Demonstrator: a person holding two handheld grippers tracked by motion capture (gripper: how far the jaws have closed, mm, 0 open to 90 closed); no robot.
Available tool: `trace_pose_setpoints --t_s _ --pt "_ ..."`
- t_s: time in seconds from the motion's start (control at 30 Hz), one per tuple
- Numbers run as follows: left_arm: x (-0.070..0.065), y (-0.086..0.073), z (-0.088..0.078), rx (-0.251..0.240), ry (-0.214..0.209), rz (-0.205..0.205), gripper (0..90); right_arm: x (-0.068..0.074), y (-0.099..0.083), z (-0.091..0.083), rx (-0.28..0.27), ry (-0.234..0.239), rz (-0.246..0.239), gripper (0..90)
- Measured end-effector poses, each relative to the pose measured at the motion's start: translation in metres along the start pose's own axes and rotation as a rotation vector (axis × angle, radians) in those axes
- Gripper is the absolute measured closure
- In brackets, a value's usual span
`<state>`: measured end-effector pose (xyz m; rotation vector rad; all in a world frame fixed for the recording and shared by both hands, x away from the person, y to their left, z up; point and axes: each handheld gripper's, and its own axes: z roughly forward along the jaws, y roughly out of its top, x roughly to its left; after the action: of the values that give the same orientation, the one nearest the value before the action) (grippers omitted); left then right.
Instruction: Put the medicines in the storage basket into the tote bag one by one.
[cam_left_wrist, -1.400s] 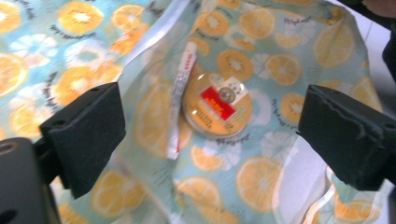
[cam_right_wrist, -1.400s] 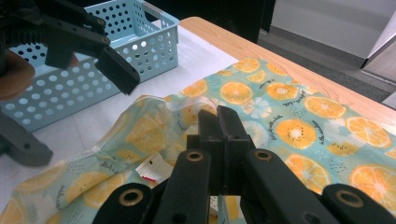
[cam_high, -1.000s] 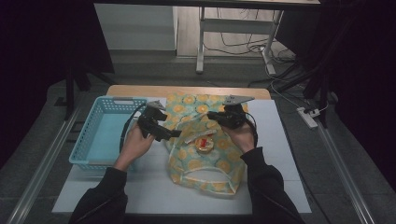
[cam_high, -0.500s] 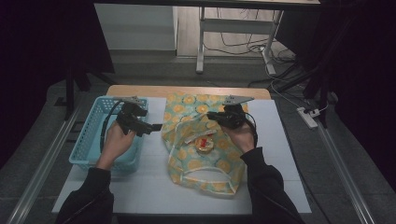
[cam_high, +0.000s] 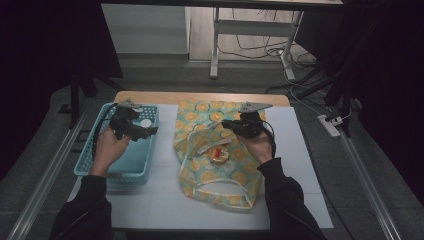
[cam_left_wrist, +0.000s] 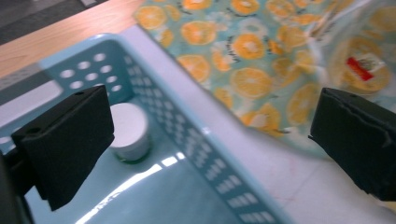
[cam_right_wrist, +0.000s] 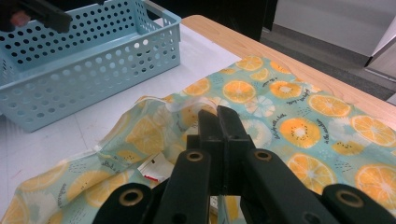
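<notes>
Teal cloth printed with orange and kiwi slices makes up the bag (cam_high: 220, 165), which lies crumpled across the middle of the white table (cam_high: 160, 200), its pale-edged mouth gaping toward the near side. On its upper folds sits a small round item with a red label (cam_high: 219, 154). The right gripper (cam_high: 231, 124) rests at the far part of the bag, just right of centre; in the right gripper view its jaws stand pressed together with a pale strip of the bag's edge (cam_right_wrist: 194, 106) rising right at their tips, though whether that cloth is pinched between them I cannot tell. The left gripper (cam_high: 142, 132) hangs over the blue perforated basket (cam_high: 95, 165) at the left of the table, well apart from the bag. Its jaws are spread wide and hold nothing; between them, in the left gripper view, run the basket's right wall and, beyond it, the bag's printed cloth. A white-lidded jar (cam_left_wrist: 130, 133) stands in the basket's far corner, beside the left jaw
</notes>
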<state>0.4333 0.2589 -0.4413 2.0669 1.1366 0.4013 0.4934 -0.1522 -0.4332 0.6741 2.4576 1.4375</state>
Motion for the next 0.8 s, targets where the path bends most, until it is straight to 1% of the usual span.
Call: trace_pose_setpoints --t_s 0.03,0.1,0.23,0.33,0.4,0.47,0.6,0.8 --pt "0.003 -0.001 0.000 0.006 0.006 -0.003 0.0 0.000 0.000 0.000 0.002 0.000 -0.001 90.0" --pt "0.009 -0.003 0.000 0.017 0.032 -0.008 0.0 0.000 0.000 0.000 0.003 0.001 -0.001 90.0" --pt "0.020 -0.007 0.001 0.028 0.071 -0.068 0.0 0.000 0.000 0.001 0.003 0.000 -0.001 90.0" --pt "0.026 -0.009 0.005 0.038 0.097 -0.097 0.0 0.000 0.000 0.001 0.004 0.000 -0.002 90.0" --pt "0.030 -0.010 0.009 0.039 0.106 -0.114 0.0 0.000 0.000 0.000 0.003 0.002 -0.002 90.0" --pt "0.033 -0.011 0.013 0.043 0.102 -0.118 0.0 0.000 0.000 0.000 0.003 0.002 -0.002 90.0" --pt "0.037 -0.011 0.025 0.085 0.117 -0.109 0.0 -0.001 0.000 0.000 0.003 0.001 -0.002 90.0" --pt "0.043 -0.013 0.043 0.131 0.115 -0.110 0.0 -0.001 0.000 -0.001 0.001 -0.001 -0.003 90.0"
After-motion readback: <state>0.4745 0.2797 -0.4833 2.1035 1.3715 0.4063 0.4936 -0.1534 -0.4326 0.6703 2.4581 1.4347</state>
